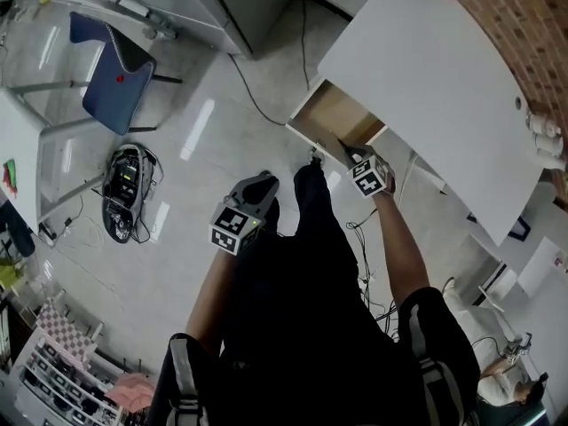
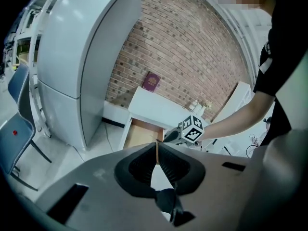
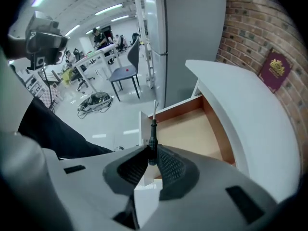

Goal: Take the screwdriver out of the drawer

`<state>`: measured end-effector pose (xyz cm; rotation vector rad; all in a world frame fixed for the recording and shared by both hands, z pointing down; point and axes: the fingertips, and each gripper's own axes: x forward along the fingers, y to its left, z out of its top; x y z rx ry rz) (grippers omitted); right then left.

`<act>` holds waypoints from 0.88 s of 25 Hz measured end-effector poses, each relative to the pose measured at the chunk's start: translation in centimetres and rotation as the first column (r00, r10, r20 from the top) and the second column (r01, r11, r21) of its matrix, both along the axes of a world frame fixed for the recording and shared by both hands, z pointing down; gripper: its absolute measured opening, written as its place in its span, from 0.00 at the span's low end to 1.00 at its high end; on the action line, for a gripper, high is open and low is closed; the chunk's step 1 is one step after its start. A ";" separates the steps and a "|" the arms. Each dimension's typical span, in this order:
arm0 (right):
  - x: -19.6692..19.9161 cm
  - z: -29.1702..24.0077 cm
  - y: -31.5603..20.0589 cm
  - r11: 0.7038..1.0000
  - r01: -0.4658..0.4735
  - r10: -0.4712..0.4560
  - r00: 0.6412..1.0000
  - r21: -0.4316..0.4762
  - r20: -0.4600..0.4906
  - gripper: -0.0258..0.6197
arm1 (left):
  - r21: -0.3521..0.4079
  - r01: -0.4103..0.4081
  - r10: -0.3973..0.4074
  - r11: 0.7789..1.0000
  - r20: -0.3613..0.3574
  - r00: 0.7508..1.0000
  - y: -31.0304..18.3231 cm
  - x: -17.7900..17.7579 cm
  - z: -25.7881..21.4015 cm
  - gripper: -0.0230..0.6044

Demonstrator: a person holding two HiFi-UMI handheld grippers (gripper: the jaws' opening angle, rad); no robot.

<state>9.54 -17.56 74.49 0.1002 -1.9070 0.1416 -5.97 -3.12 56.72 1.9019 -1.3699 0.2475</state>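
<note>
A pale, glossy floor [image 1: 204,149] ran through an open workroom, with a brick wall [image 2: 192,47] behind the work spot and a tall grey cabinet [image 2: 82,71] standing just beside it. A white bench [image 1: 426,87] stood against the brick. Its drawer [image 3: 192,129] was pulled out toward the person, showing a bare wooden bottom.

The person's dark-trousered legs [image 1: 302,264] filled the middle of the head view, just in front of the drawer. A blue chair [image 1: 115,74] stood well apart to the left. Nearer to the person, a tangle of cables [image 1: 127,189] lay on the floor. A dark red booklet [image 3: 275,71] lay on the bench top by the wall.

The left tongs [image 2: 157,150] hung near the left knee, well short of the drawer, with their tips pressed together on nothing. The right tongs [image 3: 151,153], at the end of a bare forearm, were at the drawer's front corner. They were clenched on the black handle of the screwdriver [image 3: 152,134]. Its thin shaft pointed away from the tongs, past the drawer's front panel.
</note>
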 end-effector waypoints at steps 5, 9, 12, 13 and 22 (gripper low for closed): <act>0.5 -4.3 0.9 0.991 -0.131 0.129 0.989 0.020 0.075 0.21 | 0.024 -0.090 0.090 0.996 0.009 0.996 -1.0 1.1 -1.0 0.07; 1.0 -6.7 3.0 0.975 -0.221 0.214 0.966 0.031 0.146 0.21 | 0.061 -0.143 0.143 0.988 0.012 0.990 -0.8 1.8 -1.9 0.07; 0.7 -9.2 5.1 0.959 -0.276 0.259 0.945 0.060 0.201 0.21 | 0.086 -0.214 0.214 0.973 0.018 0.977 0.4 2.4 -2.3 0.07; 0.4 -10.3 5.8 0.952 -0.298 0.276 0.935 0.071 0.220 0.21 | 0.094 -0.240 0.239 0.966 0.024 0.971 0.9 2.5 -2.4 0.07; -1.1 -16.5 13.0 0.869 -0.474 0.389 0.833 0.145 0.393 0.21 | 0.158 -0.407 0.399 0.900 0.078 0.914 5.6 1.6 -3.9 0.07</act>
